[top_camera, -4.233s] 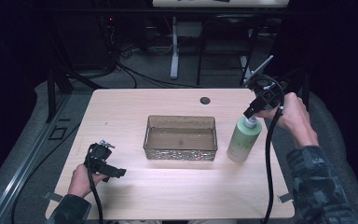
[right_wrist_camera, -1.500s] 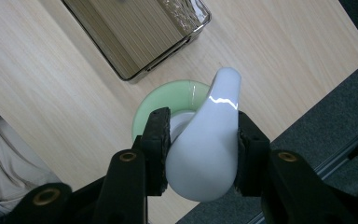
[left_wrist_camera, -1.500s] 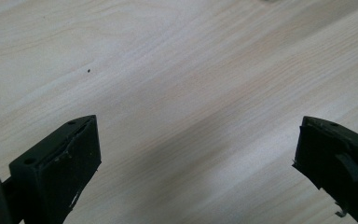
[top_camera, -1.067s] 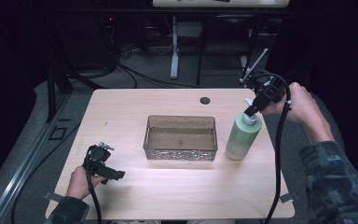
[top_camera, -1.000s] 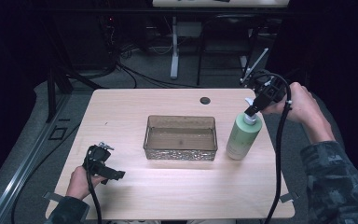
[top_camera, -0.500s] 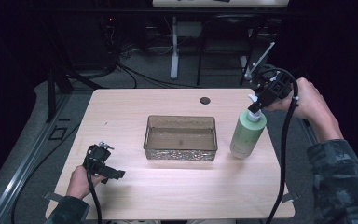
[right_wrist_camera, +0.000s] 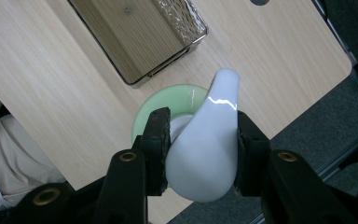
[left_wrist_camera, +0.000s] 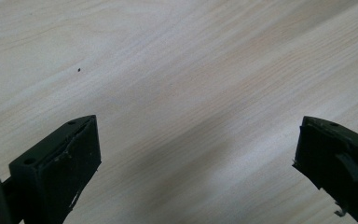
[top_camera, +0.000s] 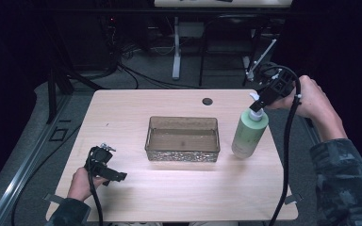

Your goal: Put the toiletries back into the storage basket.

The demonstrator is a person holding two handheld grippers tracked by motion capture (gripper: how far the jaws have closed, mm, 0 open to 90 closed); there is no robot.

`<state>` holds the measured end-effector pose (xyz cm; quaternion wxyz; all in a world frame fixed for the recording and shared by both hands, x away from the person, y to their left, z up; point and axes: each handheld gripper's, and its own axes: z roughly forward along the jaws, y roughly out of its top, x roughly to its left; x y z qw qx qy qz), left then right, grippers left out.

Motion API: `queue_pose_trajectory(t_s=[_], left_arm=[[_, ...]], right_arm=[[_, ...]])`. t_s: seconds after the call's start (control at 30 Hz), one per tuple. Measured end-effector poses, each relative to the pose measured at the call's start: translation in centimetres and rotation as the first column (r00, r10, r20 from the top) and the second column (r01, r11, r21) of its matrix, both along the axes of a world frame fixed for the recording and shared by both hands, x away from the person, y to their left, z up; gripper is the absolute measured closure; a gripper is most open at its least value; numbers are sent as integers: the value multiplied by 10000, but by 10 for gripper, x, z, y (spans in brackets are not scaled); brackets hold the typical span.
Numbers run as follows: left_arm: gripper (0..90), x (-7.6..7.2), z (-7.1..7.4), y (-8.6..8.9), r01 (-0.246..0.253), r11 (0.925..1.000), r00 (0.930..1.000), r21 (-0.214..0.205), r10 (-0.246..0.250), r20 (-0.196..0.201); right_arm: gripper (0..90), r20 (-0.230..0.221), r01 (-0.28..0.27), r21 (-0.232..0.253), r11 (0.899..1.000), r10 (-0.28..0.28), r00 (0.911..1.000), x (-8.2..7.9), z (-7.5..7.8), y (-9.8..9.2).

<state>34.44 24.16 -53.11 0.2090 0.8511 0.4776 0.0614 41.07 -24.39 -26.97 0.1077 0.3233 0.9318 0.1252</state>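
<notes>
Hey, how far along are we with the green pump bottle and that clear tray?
Done: the right gripper is shut on the white pump head of the green bottle.
In hand: the bottle seems to stand on the table, right of the tray.
Left, if the tray is the goal: it holds nothing yet. The left gripper is open above bare wood.

High view overlooks table (top_camera: pixel 136 106); gripper views close.
</notes>
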Motion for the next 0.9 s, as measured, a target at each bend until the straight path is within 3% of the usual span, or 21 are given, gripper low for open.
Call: queue_pose_trajectory(t_s=[0.57,0.7,0.9], left_arm=[[3,1,-2,0,-54,10000,9999,-23,54,-144],[2,1,1,1,-72,9999,10000,-122,73,47],[2,1,1,3,-94,9998,10000,-152,94,15]], right_arm=[[631,311,-129,1,9999,129,9994,2,23,8],[631,425,-129,55,9999,127,9990,1,31,9],[631,513,-148,91,9998,144,9986,-1,42,10]])
